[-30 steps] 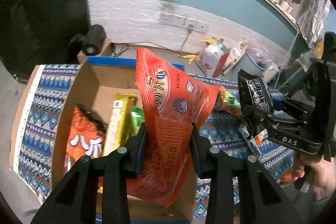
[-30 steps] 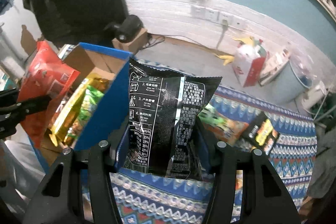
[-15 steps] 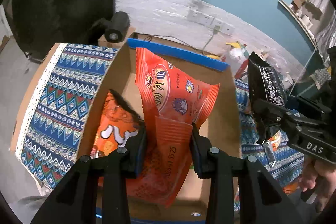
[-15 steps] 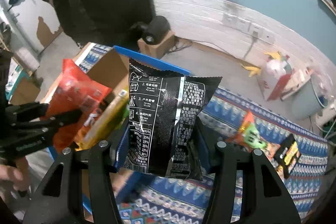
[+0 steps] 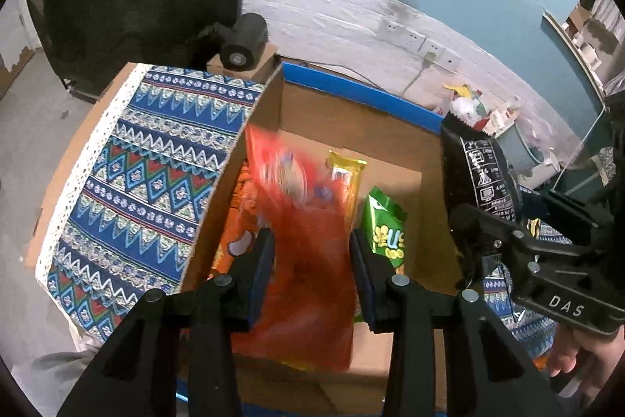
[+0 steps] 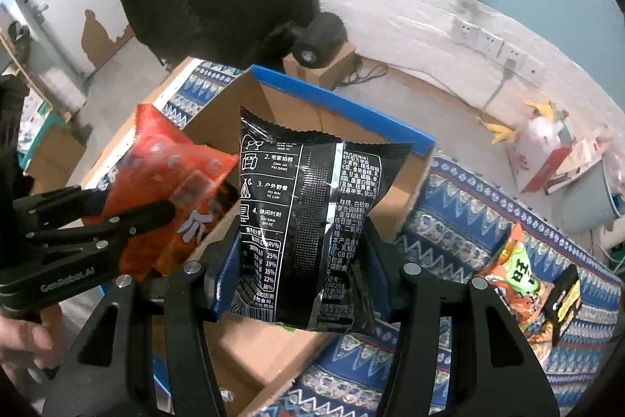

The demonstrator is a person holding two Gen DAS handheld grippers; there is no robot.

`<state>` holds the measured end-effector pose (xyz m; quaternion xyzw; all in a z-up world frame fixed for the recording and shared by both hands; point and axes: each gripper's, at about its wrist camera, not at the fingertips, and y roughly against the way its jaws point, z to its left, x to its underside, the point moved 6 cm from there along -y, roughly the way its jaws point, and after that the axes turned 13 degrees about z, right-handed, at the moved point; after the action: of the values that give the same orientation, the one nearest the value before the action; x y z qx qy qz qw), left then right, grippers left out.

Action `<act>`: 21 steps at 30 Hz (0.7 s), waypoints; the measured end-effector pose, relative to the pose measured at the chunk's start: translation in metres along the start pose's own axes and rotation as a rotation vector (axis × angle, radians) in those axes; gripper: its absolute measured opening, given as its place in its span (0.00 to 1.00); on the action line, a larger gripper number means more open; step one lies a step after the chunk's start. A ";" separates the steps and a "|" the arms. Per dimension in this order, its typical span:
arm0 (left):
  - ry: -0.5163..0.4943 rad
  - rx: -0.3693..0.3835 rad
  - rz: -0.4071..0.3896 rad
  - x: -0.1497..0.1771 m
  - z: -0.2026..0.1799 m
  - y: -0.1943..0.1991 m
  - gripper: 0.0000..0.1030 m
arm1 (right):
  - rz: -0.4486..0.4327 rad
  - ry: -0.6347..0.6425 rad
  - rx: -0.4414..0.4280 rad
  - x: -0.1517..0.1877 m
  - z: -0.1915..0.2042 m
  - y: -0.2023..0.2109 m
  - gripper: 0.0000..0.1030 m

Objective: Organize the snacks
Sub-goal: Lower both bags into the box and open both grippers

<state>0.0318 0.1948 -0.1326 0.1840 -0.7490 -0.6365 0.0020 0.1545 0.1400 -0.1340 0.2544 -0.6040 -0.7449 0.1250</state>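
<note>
My left gripper has opened over the cardboard box. The red snack bag is blurred between the fingers and seems to be slipping down; it also shows in the right wrist view. Inside the box lie an orange bag, a yellow bar and a green bag. My right gripper is shut on a black snack bag and holds it above the box's right wall; the black bag also shows in the left wrist view.
The box stands on a blue patterned cloth. An orange-green bag and a black-yellow packet lie on the cloth to the right. A black lamp on a small box stands behind. White bags are on the floor.
My left gripper's jaws have widened and the red bag has gone blurred, dropping toward the box. The right gripper has carried the black bag leftward over the box.
</note>
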 end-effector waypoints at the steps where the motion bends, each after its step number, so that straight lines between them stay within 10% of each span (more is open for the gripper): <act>1: 0.003 -0.007 -0.002 0.000 0.001 0.001 0.43 | 0.002 0.002 -0.002 -0.001 0.001 -0.001 0.53; 21: -0.025 0.014 0.008 0.005 -0.024 0.004 0.62 | 0.000 -0.008 -0.016 0.010 -0.010 0.009 0.68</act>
<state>0.0320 0.1714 -0.1249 0.1730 -0.7540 -0.6336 -0.0061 0.1507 0.1250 -0.1290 0.2505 -0.5986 -0.7506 0.1243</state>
